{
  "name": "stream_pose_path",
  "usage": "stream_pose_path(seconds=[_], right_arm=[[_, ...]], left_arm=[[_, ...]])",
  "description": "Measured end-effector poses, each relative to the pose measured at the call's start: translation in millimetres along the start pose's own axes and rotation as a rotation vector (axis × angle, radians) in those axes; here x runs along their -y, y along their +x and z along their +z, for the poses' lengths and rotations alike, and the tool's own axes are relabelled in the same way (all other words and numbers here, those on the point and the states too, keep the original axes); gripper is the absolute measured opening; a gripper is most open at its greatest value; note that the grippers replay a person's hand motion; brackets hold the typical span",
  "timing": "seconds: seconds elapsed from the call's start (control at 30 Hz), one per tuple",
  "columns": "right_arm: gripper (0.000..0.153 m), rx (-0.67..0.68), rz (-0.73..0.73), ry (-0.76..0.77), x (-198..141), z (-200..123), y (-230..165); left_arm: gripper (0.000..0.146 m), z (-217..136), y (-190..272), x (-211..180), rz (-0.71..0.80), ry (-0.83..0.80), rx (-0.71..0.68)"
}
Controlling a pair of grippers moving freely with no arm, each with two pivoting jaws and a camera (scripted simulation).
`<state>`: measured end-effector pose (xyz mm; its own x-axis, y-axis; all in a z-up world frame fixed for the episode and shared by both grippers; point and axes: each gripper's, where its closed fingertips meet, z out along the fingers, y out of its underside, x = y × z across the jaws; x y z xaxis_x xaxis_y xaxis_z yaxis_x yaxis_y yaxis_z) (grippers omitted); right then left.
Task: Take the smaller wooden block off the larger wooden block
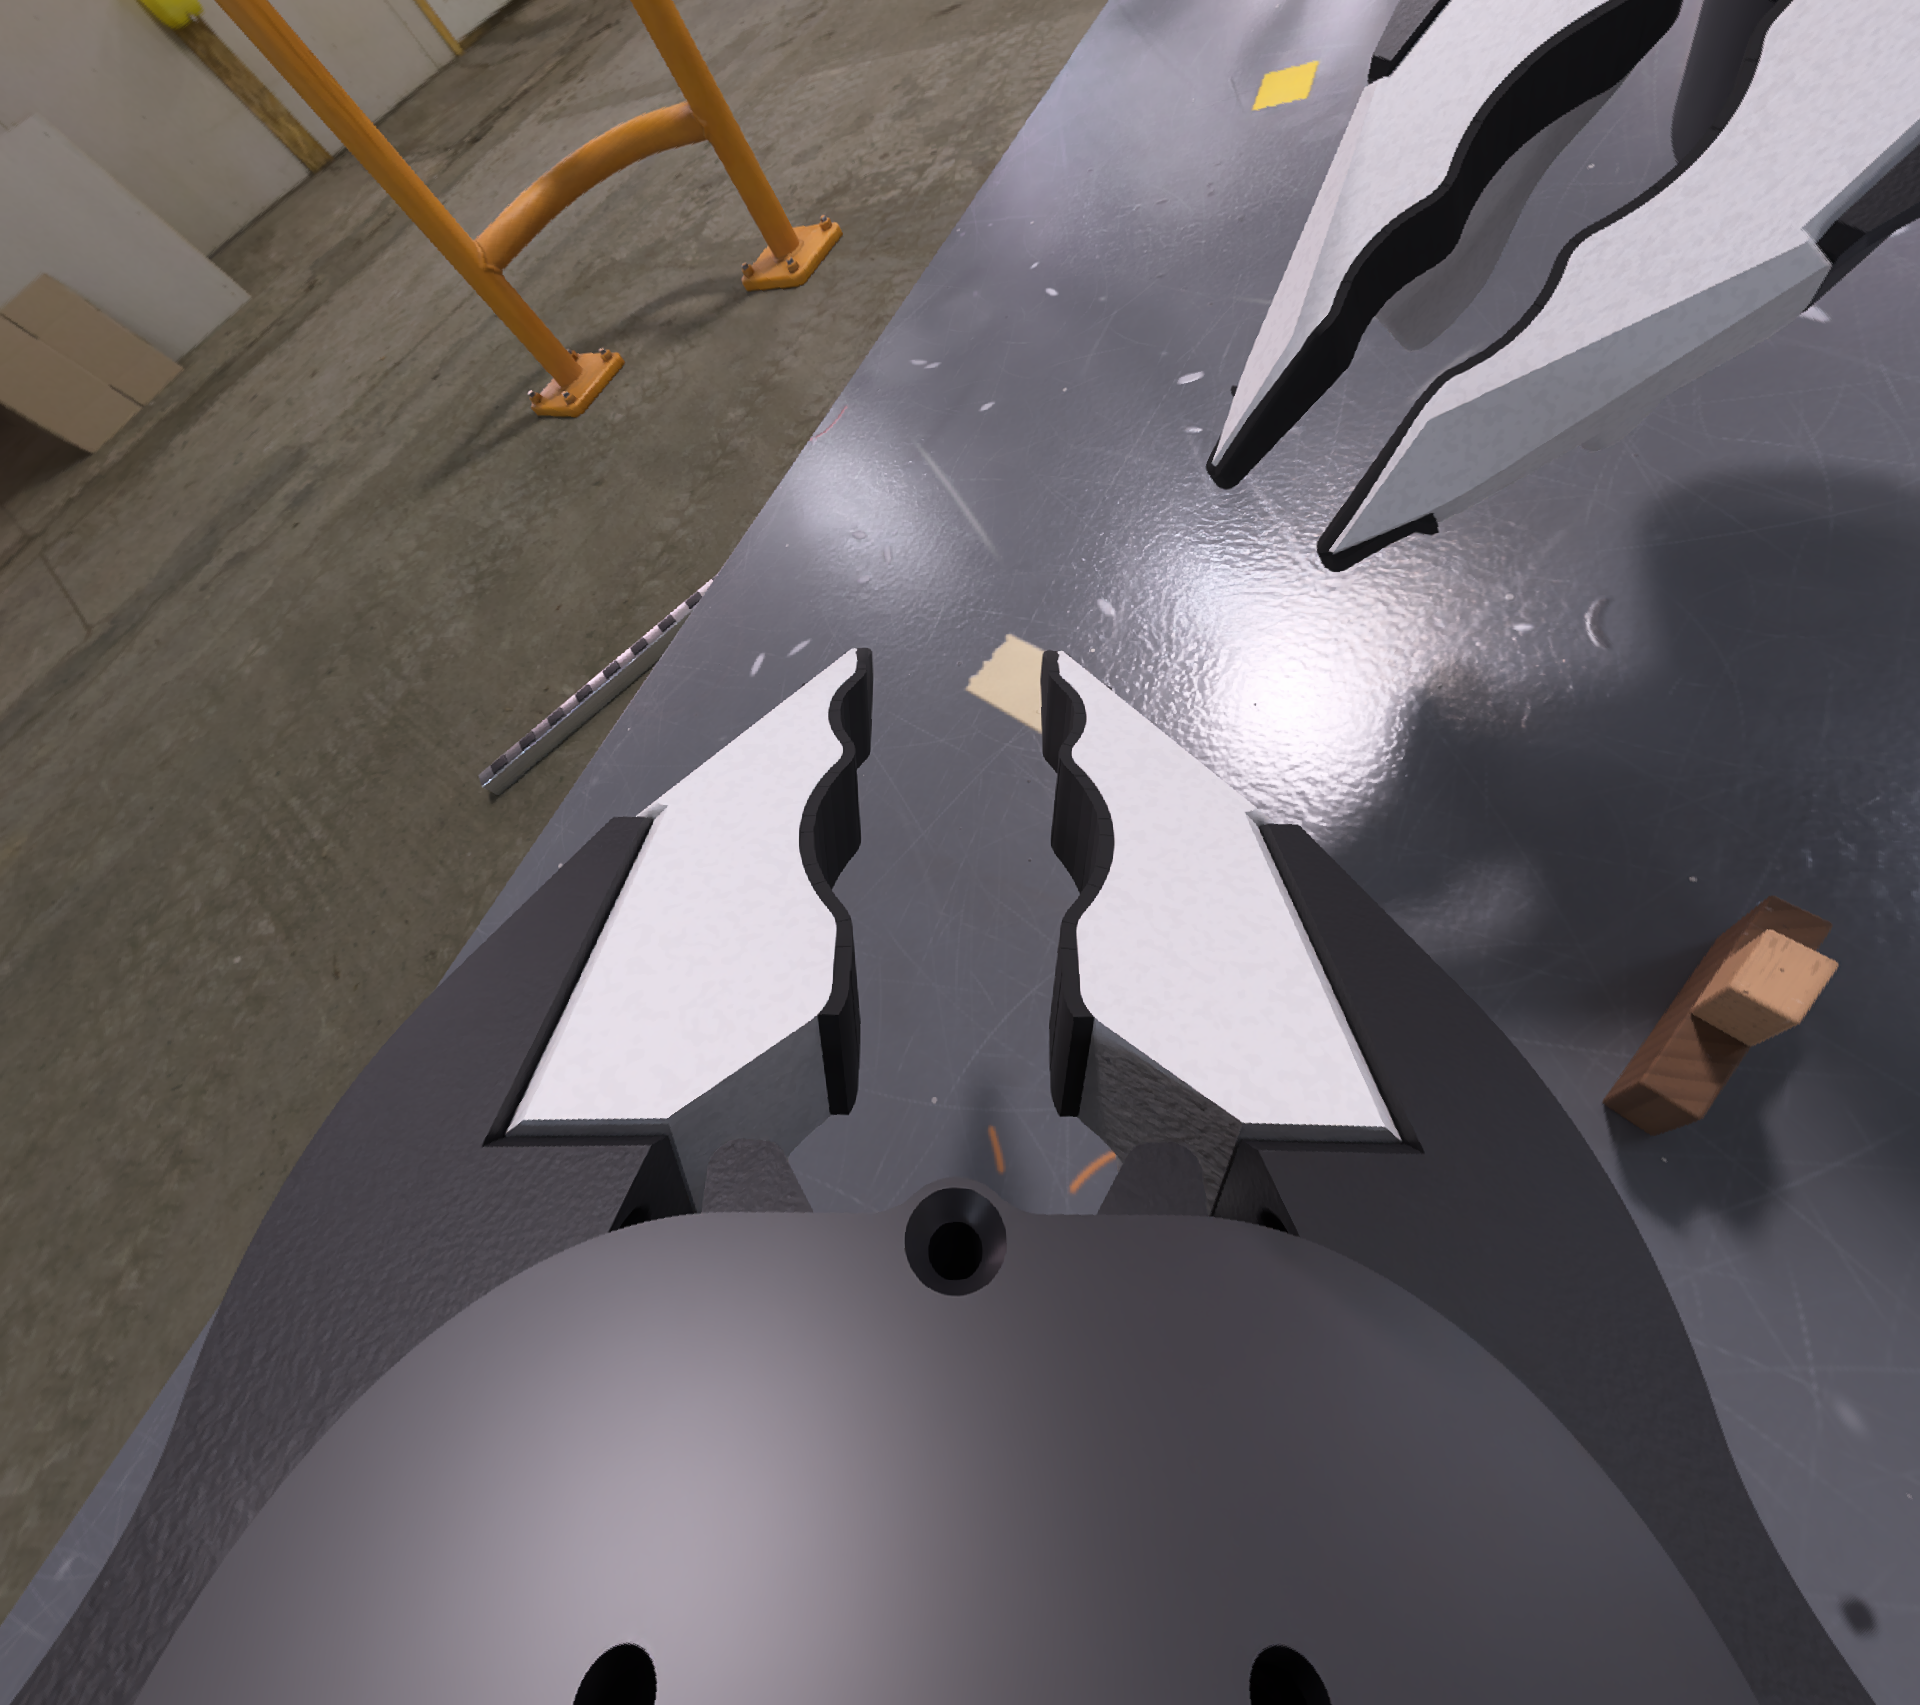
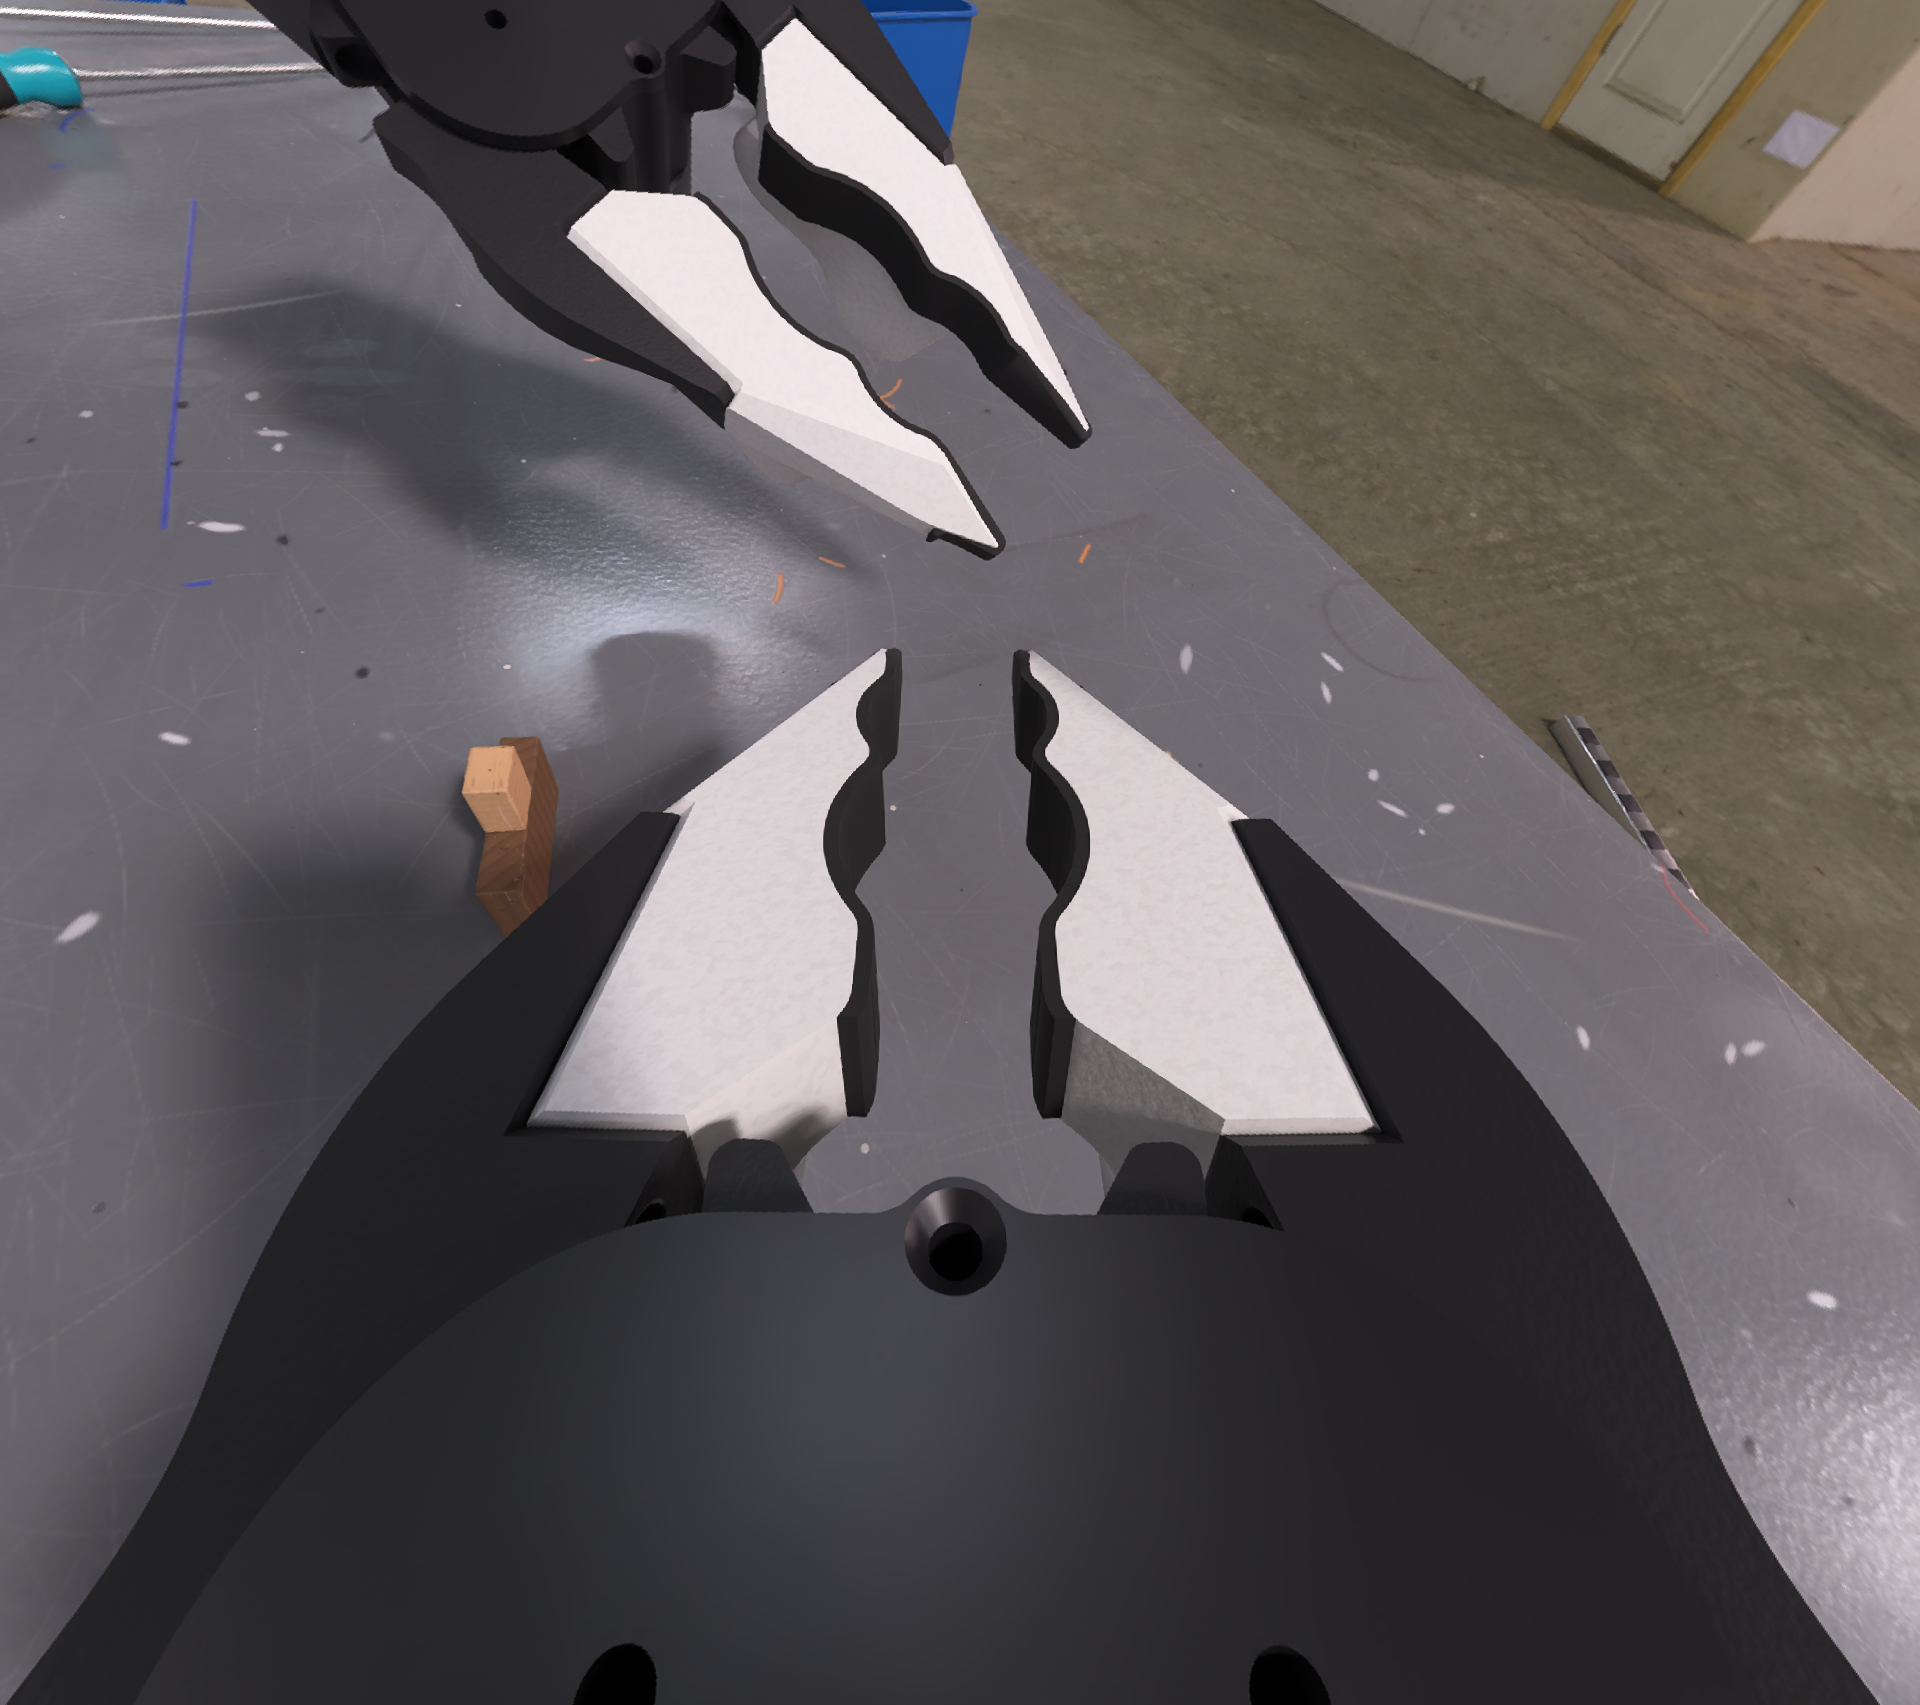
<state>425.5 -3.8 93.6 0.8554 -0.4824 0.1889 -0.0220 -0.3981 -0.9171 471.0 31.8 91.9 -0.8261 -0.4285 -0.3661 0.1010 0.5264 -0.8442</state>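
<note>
Left tool (image 1: 956,668) and right tool (image 2: 956,668) both hover above table (image 1: 1247,616), fingers apart, empty

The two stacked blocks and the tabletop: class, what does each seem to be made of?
Small pale block: light unfinished wood, faint grain. Larger dark brown block: stained or darker wood, end grain visible. Grey tabletop: probably painted metal, glossy, with scratches and a bright glare patch.
</note>
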Motion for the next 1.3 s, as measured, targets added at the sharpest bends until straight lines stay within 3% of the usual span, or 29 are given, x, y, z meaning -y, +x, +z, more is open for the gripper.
stream_pose_path(seconds=[1.3], right_arm=[[0.021,0.004,-0.043,-0.048,-11.2,-2.6,4.1]], left_arm=[[0.033,-0.7,4.1,-5.2,-0.018,-0.009,-0.047]])
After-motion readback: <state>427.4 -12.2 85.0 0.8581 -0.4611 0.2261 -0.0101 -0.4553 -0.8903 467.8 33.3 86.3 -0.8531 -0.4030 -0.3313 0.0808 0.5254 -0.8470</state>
